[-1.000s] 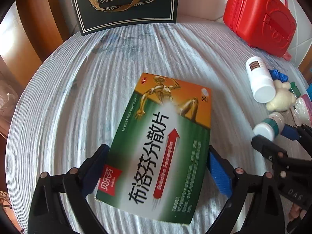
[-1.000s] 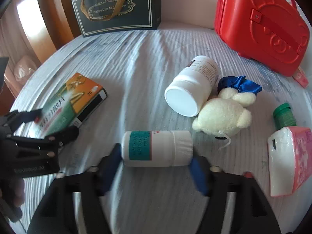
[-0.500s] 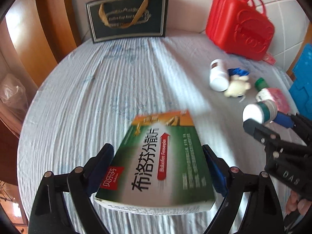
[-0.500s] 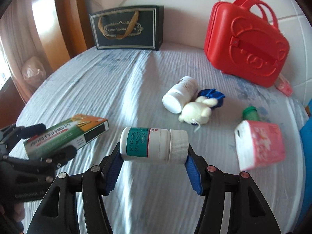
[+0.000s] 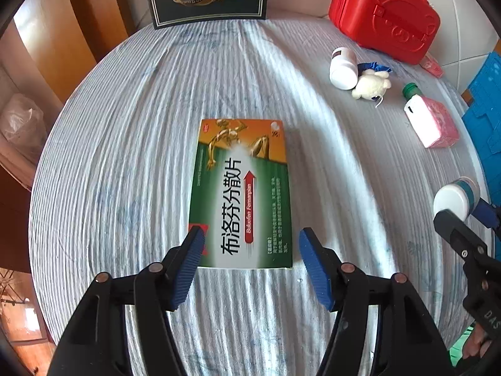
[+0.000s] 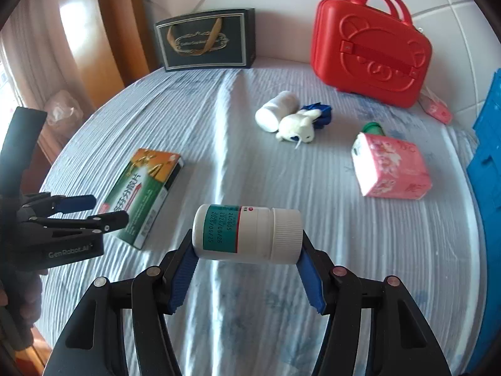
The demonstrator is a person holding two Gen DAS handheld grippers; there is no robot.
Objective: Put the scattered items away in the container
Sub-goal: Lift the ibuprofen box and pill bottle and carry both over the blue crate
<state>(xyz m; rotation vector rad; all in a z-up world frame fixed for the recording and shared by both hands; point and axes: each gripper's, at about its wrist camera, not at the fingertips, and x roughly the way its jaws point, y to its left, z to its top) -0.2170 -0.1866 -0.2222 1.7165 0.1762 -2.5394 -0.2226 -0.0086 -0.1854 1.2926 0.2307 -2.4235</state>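
The green and orange medicine box (image 5: 241, 194) lies flat on the striped cloth, also seen in the right wrist view (image 6: 142, 192). My left gripper (image 5: 252, 247) is open, its blue pads apart at the box's near end, and shows in the right wrist view (image 6: 103, 211). My right gripper (image 6: 247, 250) is shut on a white bottle with a teal label (image 6: 247, 233), held sideways above the cloth; the bottle also shows in the left wrist view (image 5: 457, 199). A blue container (image 6: 488, 163) stands at the right edge.
A white bottle (image 6: 275, 111), a plush toy (image 6: 297, 125), a pink tissue pack (image 6: 391, 166) and a green-capped item (image 6: 372, 127) lie on the cloth. A red case (image 6: 369, 50) and a dark gift bag (image 6: 206, 44) stand at the back wall.
The left gripper has let go of the medicine box, which now lies flat on the cloth, and has drawn back. The right gripper has lifted the teal-label bottle and pulled back.
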